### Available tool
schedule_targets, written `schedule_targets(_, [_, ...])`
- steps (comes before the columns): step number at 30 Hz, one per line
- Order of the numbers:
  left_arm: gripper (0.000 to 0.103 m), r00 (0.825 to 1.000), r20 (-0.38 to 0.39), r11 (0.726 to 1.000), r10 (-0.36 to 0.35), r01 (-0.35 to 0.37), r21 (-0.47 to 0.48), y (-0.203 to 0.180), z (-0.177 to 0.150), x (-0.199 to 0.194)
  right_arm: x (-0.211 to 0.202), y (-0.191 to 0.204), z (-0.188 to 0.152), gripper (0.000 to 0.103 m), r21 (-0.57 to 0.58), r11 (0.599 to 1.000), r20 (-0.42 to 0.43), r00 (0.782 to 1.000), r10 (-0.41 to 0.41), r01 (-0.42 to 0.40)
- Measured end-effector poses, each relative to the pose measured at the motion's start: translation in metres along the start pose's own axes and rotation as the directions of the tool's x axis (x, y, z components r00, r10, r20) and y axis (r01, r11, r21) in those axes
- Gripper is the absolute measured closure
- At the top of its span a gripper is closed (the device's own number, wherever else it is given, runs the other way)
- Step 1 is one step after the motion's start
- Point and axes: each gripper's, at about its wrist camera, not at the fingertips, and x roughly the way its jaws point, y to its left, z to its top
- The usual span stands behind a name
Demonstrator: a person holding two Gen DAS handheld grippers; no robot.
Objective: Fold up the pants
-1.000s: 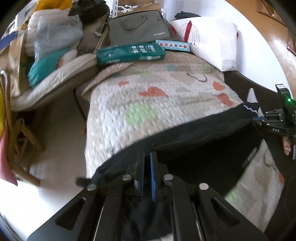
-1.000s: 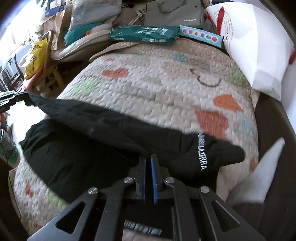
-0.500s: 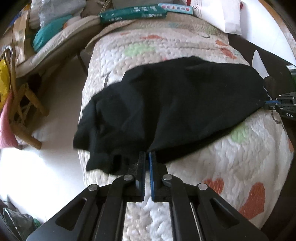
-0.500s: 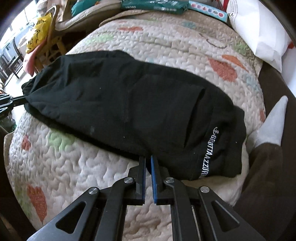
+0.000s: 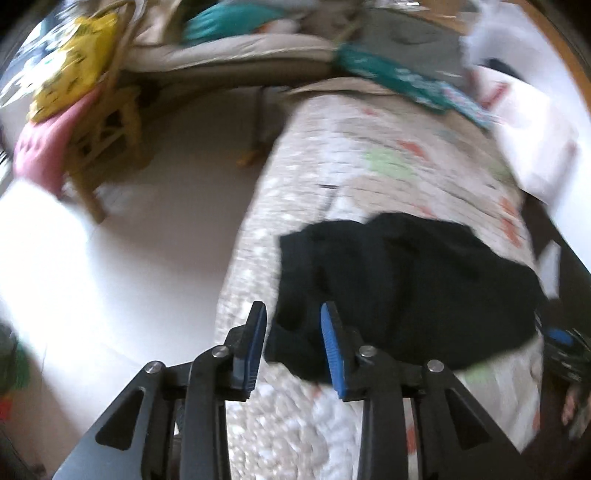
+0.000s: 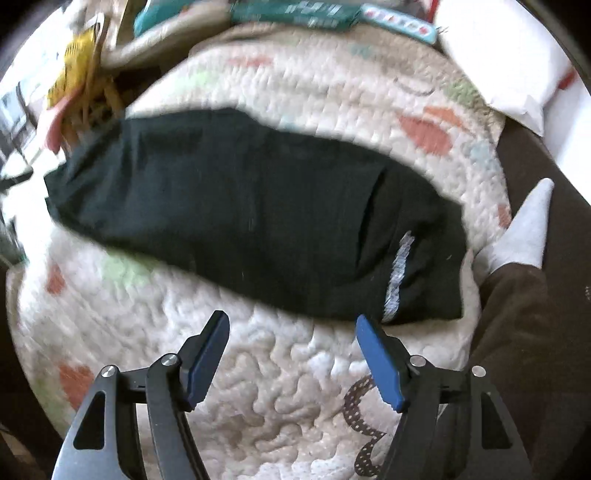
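Black pants (image 6: 240, 206) lie folded across a quilted bedspread (image 6: 280, 387) printed with orange and green shapes, their long axis running from the spread's left edge to its right edge in the right wrist view. A strip of white lettering (image 6: 399, 273) runs along the fabric at the right-hand end, but motion blur leaves it unreadable. The right gripper (image 6: 291, 354) hangs above bare quilt just short of the pants' near edge, its blue-padded jaws spread wide and holding nothing. The left gripper (image 5: 293, 343) sits over the near left end of the pants (image 5: 406, 291), jaws parted, with dark cloth showing between them but not clamped. At the spread's far edge rest a teal package (image 6: 291, 16) with white print too smeared to read and a white bag (image 6: 502, 55) with red marks. A yellow bag (image 5: 70, 70) sits on a wooden chair (image 5: 107, 125) beyond the left edge.
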Motion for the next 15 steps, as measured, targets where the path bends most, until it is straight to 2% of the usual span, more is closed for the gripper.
schedule_targets(4, [0.073, 0.999, -0.030, 0.997, 0.020, -0.022, -0.074, -0.009, 0.020, 0.023, -0.024, -0.039, 0.025, 0.027, 0.162, 0.987, 0.106, 0.994, -0.016, -0.001])
schedule_targets(6, [0.072, 0.995, -0.072, 0.992, 0.066, -0.073, -0.100, -0.013, 0.029, 0.043, -0.027, -0.061, 0.035, 0.027, 0.232, 0.973, 0.123, 0.992, -0.035, 0.006])
schedule_targets(9, [0.072, 0.990, -0.095, 0.991, 0.106, -0.113, -0.070, -0.020, 0.029, 0.059, -0.020, -0.098, 0.050, 0.027, 0.323, 0.946, 0.111, 0.992, -0.060, 0.021])
schedule_targets(12, [0.072, 0.990, -0.088, 0.993, 0.113, -0.114, -0.012, -0.025, 0.020, 0.061, -0.009, -0.124, 0.059, 0.027, 0.385, 0.922, 0.084, 0.994, -0.072, 0.034])
schedule_targets(15, [0.071, 0.993, -0.075, 0.995, 0.093, -0.094, -0.019, -0.021, 0.014, 0.059, 0.011, -0.138, 0.063, 0.027, 0.412, 0.910, 0.038, 0.996, -0.077, 0.055])
